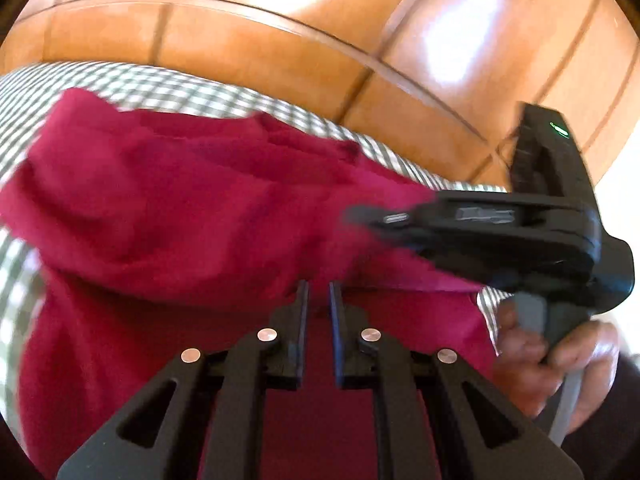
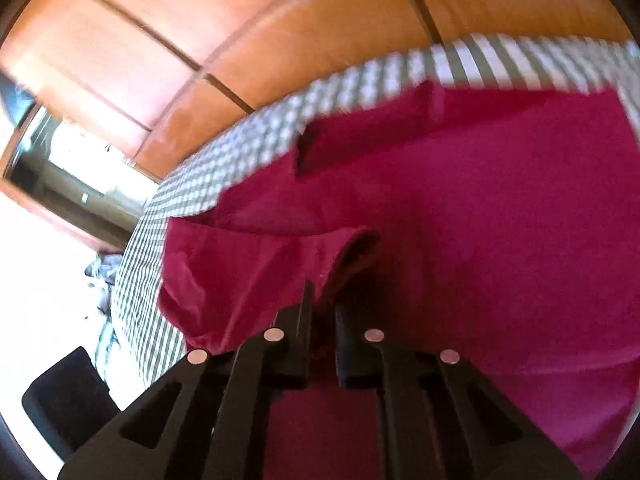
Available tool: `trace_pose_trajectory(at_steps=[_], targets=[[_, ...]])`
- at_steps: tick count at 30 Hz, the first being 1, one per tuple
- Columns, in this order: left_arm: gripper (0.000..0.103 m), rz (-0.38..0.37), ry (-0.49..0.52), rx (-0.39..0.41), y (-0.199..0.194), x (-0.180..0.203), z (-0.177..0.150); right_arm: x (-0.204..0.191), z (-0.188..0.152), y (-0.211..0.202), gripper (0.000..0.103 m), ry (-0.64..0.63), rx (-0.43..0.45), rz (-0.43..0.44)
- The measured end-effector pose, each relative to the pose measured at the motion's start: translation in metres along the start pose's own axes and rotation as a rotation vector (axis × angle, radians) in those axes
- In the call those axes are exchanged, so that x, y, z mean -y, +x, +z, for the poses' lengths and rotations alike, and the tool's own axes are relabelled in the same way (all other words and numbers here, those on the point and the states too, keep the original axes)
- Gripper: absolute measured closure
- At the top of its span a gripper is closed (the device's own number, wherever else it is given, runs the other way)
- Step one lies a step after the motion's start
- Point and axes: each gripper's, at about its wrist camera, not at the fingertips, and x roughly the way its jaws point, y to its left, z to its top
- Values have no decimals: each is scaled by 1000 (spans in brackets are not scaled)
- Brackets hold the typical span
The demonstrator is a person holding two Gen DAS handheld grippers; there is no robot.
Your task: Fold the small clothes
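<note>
my left claw sits low over the crimson garment, its two blades drawn almost together with only a thin slit between them, and the red cloth runs right up under the tips; it looks pinched there, though the blur keeps me from seeing the fabric inside the slit itself, so i call it clenched and no more. my right claw is clenched on a raised fold of the same garment: from its own camera a hem edge curls up and disappears between the blades, and from the left camera i see that claw come in from the right side, its black nose buried in the cloth, with my hand wrapped round its grey handle. the garment lies spread on the checked cloth that covers the bench, filling most of it; the grey and white checks show only as a band along the far edge and down the left edge. the far part of the garment is bunched and lifted in soft ridges, while the near part lies flatter under my claws. beyond the bench's far edge is a floor of orange tiles with bright glare on it, and past the left edge the right camera shows a dark chair seat
</note>
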Motion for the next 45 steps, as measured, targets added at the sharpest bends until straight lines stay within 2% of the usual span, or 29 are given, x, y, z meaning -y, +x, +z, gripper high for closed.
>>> trace_pose_trajectory(at_steps=[2,7,10,13,17,20,23,26,29,31,32,33,34,38,40,43,44,45], targets=[[95,15,-76,18,-12,-25,1,-8,11,-27,96,-37,59,5],[95,143,-274,44,-22,-85,15,3,34,-87,96,-35,187,25],[95,193,-381,69,-25,-113,22,42,38,-103,96,25,216,-35],[95,184,-434,65,-25,-127,21,95,31,-93,96,130,174,-122],[95,219,-391,33,-19,-122,16,135,16,-66,96,208,96,-167],[95,231,-342,22,-23,-113,16,152,7,-56,90,266,98,-113],[95,227,-259,34,-35,-103,19,159,-2,-65,79,277,108,-64],[95,221,-175,72,-50,-89,24,158,-5,-76,62,285,116,-30],[95,227,-106,121,-57,-73,32,154,-10,-85,60,276,111,-30],[95,231,-87,121,-49,-66,40,153,-14,-81,62,278,93,-50],[95,226,-83,107,-44,-66,42,152,-16,-80,70,274,82,-76],[95,234,-77,76,-33,-66,45,150,-18,-73,89,270,81,-101],[95,266,-74,47,-23,-67,45,149,-20,-73,95,267,86,-115],[95,325,-67,-68,6,-79,29,158,-35,-77,99,245,89,-166],[95,321,-67,-60,5,-80,22,158,-39,-74,99,223,94,-171],[95,265,-100,-49,-8,-81,24,150,-39,-78,88,202,109,-175],[93,246,-116,-34,-15,-85,28,143,-39,-83,78,174,121,-198],[81,239,-128,-20,-20,-88,32,135,-39,-86,67,147,133,-223]])
